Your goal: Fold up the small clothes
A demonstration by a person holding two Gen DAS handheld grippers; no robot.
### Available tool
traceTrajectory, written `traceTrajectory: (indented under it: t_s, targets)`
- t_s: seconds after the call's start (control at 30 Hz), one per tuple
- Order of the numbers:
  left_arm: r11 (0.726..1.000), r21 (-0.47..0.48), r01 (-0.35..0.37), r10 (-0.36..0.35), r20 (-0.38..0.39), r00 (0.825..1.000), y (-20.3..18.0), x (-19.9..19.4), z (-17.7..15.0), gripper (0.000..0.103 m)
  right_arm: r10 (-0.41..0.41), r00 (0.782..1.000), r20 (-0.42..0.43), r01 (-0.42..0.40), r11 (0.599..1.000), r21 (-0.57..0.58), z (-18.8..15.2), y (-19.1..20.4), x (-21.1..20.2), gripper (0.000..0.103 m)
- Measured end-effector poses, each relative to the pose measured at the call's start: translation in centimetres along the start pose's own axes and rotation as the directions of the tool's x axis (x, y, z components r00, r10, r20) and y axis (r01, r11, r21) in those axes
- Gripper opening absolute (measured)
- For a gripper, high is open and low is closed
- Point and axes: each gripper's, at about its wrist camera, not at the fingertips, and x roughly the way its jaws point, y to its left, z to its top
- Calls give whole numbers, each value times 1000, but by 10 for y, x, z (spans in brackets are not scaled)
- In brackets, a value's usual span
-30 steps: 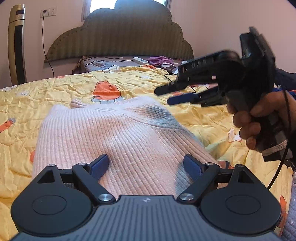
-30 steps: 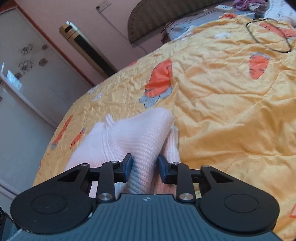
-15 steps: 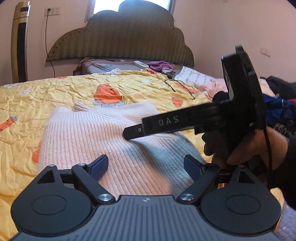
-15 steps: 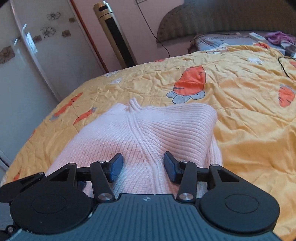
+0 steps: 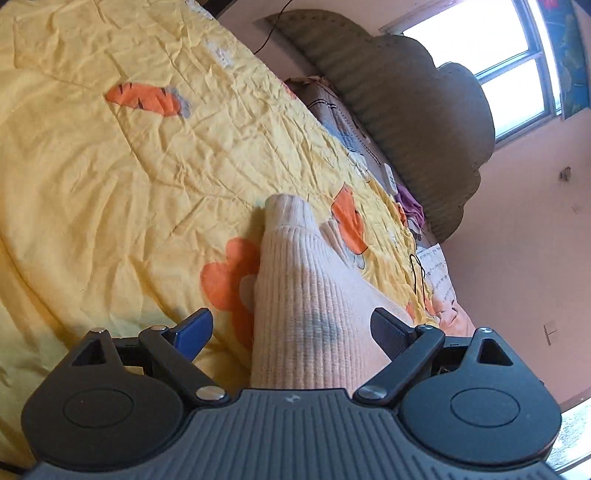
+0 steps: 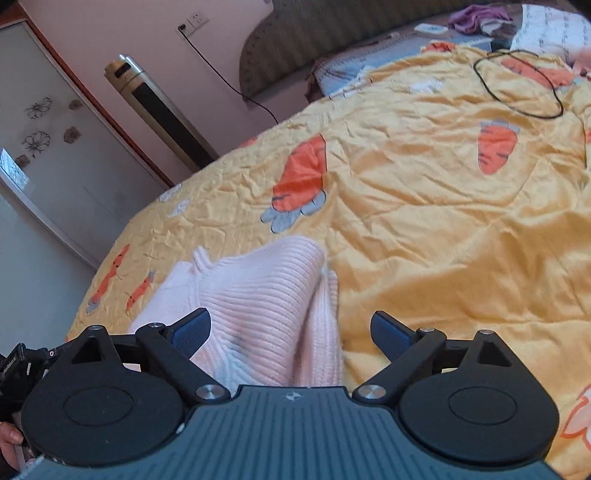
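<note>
Mid-fold: the right gripper (image 6: 290, 330) has just been opening off the pink sweater (image 6: 258, 295) (left gripper (image 5: 291, 330) open too); re-gripping comes next.

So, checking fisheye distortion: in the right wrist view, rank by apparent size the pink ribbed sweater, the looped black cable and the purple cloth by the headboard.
Largest to smallest as it looks:
1. pink ribbed sweater, though nearest the camera
2. looped black cable
3. purple cloth, farthest away
</note>
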Motion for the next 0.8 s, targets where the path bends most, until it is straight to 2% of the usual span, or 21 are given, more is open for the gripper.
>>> traceTrajectory:
  t_s: [0.13, 0.2, 0.27, 0.33, 0.4, 0.43, 0.5, 0.57, 0.67, 0.73, 0.8]
  targets:
    - [999, 33, 43, -41, -62, 997, -11, 27, -1, 93, 19, 998, -60, -18, 1000, 5, -9, -1, 25, 93]
    - [998, 47, 28, -24, -95, 995, -14, 44, 1, 92, 33, 996, -79, -32, 999, 15, -9, 0, 34, 93]
    - [998, 57, 6, 2, -138, 990, -16, 59, 1, 89, 84, 992, -97, -79, 996, 51, -8, -3, 45, 93]
    - [992, 122, -17, 34, -136, 990, -24, 64, -2, 79, 146, 985, -95, -139, 987, 74, -9, -4, 52, 90]
    - [986, 162, -32, 54, -132, 990, -30, 65, -1, 66, 157, 982, -106, -154, 987, 34, -12, 1, 55, 88]
    - [985, 171, -34, 56, -127, 990, -31, 62, -1, 62, 150, 983, -111, -149, 989, 14, -13, 4, 54, 85]
    - [981, 189, -46, 71, -123, 990, -37, 59, 0, 53, 153, 982, -115, -150, 988, 29, -14, 6, 52, 75]
    - [977, 204, -58, 83, -118, 990, -42, 50, 6, 50, 164, 982, -97, -161, 986, 41, -13, 9, 48, 64]
    - [969, 240, -54, 76, -82, 994, -50, 35, 20, 49, 184, 981, -56, -182, 982, 38, -5, 22, 40, 55]
    - [963, 259, -76, 87, -31, 996, -52, 27, 39, 49, 247, 969, -24, -245, 967, 63, 5, 30, 39, 50]
    - [963, 245, -115, 118, 2, 993, -49, 25, 61, 49, 282, 959, -15, -281, 958, 64, 16, 43, 48, 49]
